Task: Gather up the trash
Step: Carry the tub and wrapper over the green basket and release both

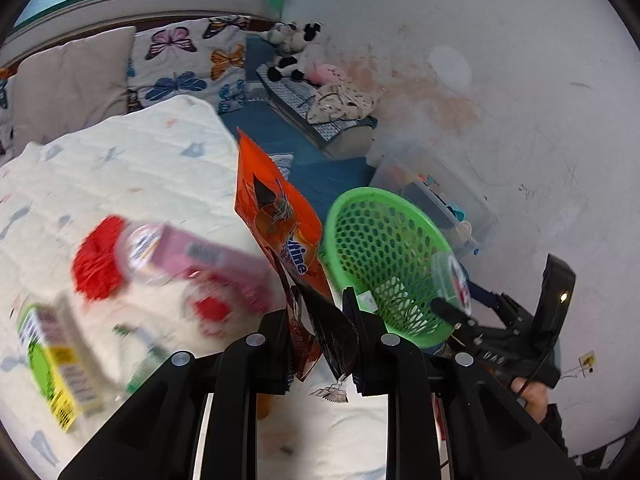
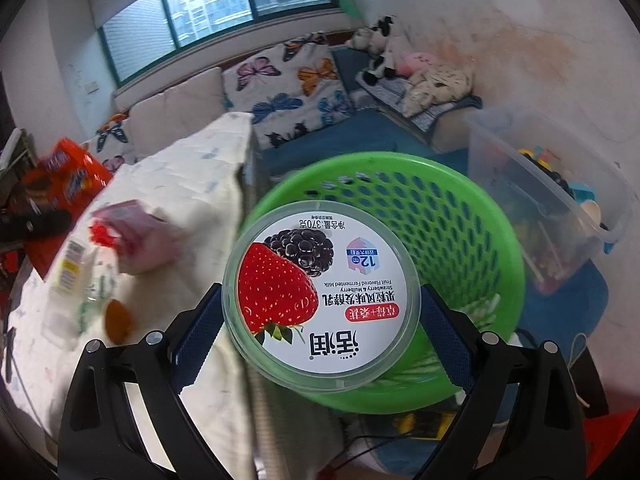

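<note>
My left gripper is shut on an orange snack bag and holds it upright above the white quilt, just left of the green mesh basket. My right gripper is shut on a round yogurt tub with a strawberry lid, held over the front rim of the green basket. In the left wrist view the right gripper and the tub show at the basket's right rim. The orange bag also shows far left in the right wrist view.
A pink carton, a red scrap and a green-yellow carton lie blurred on the white quilt. A clear plastic bin of toys stands right of the basket. Butterfly pillows and plush toys sit at the back.
</note>
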A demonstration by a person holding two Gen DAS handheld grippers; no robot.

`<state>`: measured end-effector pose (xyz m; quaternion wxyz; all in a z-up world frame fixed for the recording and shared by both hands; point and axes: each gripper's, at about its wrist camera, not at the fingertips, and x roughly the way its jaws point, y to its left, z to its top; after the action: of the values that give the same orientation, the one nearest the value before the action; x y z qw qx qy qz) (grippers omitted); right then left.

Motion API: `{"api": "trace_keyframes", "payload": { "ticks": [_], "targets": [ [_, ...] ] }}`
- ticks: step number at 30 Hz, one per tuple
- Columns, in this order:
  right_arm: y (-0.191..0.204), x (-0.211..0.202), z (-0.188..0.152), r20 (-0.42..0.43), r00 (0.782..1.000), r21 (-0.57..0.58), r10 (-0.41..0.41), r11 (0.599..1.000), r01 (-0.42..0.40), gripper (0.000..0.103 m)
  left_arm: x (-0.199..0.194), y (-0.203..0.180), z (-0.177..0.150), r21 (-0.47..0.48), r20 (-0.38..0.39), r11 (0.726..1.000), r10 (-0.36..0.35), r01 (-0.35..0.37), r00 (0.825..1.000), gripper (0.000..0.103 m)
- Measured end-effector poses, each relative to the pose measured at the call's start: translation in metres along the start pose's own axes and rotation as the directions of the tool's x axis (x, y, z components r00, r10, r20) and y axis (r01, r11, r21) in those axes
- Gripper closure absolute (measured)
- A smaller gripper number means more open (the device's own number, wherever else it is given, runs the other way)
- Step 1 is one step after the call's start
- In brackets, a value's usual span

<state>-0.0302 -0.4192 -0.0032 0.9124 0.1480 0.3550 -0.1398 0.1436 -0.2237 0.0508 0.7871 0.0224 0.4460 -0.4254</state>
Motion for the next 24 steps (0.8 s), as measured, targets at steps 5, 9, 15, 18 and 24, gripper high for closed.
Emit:
{"api": "trace_keyframes", "payload": {
  "ticks": [5,9,15,18,24],
  "targets": [
    [-0.028,0.007,-0.006,-0.012,0.999,0.059,0.032,0.998,-0.032,0.010,0.021,-0.026,0.016,0.026,-0.014,1.000,0.007,-0.007,1.000,0.082],
    [-0.040,0.013,-0.008,-0.026,0.998,0.068,0.056,0.996,-0.054,0.009,0.038,-0.044,0.026,0.045,-0.029,0.999,0.003,-0.001,1.000,0.082],
    [-0.051,0.016,-0.004,-0.028,0.996,0.091,0.081,0.993,-0.078,0.009,0.067,-0.062,0.040,0.066,-0.056,0.998,0.004,0.000,0.998,0.082],
    [-0.053,0.012,-0.003,-0.012,0.996,0.092,0.093,0.992,-0.092,0.009,0.082,-0.063,0.043,0.050,-0.083,0.999,-0.002,0.006,0.997,0.082],
    [-0.062,0.005,-0.004,0.013,0.994,0.117,0.107,0.987,-0.108,0.008,0.104,-0.067,0.041,0.047,-0.117,0.999,0.000,0.005,0.993,0.082]
  ]
}}
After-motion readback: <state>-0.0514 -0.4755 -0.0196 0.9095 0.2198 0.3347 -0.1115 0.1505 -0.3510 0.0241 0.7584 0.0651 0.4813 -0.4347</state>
